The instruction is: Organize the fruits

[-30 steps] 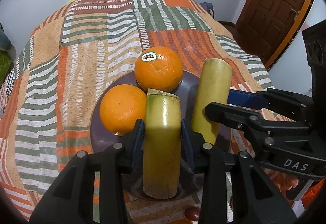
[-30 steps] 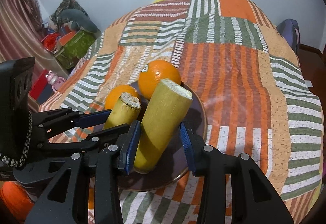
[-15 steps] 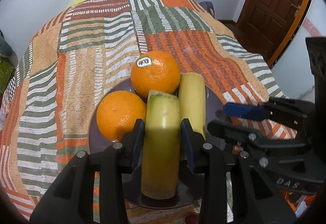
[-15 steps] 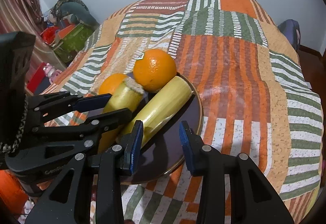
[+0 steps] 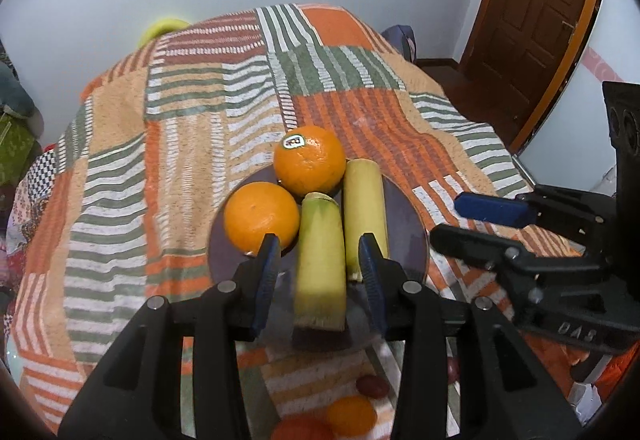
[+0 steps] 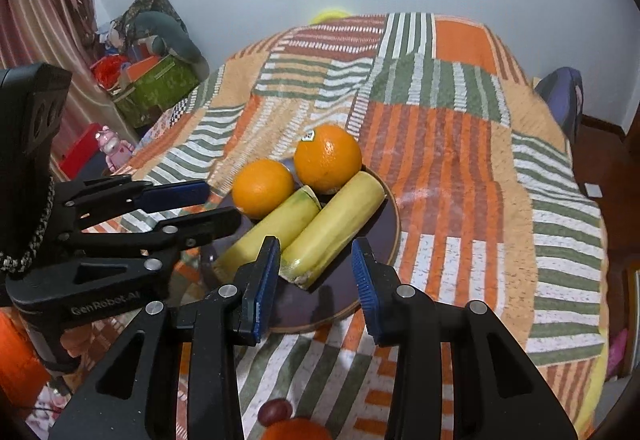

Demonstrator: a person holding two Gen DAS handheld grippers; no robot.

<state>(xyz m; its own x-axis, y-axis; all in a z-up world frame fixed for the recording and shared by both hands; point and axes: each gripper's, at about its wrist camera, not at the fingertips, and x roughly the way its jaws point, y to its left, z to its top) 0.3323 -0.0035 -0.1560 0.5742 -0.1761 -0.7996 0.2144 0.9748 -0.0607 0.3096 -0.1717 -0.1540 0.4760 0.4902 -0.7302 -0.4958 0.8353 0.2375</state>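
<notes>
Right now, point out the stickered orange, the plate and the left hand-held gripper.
stickered orange point(image 5: 310, 165): left wrist view, peel centre.
plate point(image 6: 394, 224): right wrist view, right rim.
left hand-held gripper point(image 5: 318, 258): left wrist view, between fingertips.

Both grippers tilt steeply downward, side by side. The left gripper point(image 5: 320, 264) has just been opening its jaws — blue pads apart, gripping nothing. The right gripper point(image 6: 316, 272) stands likewise — pads parted, pressing on nothing.
</notes>
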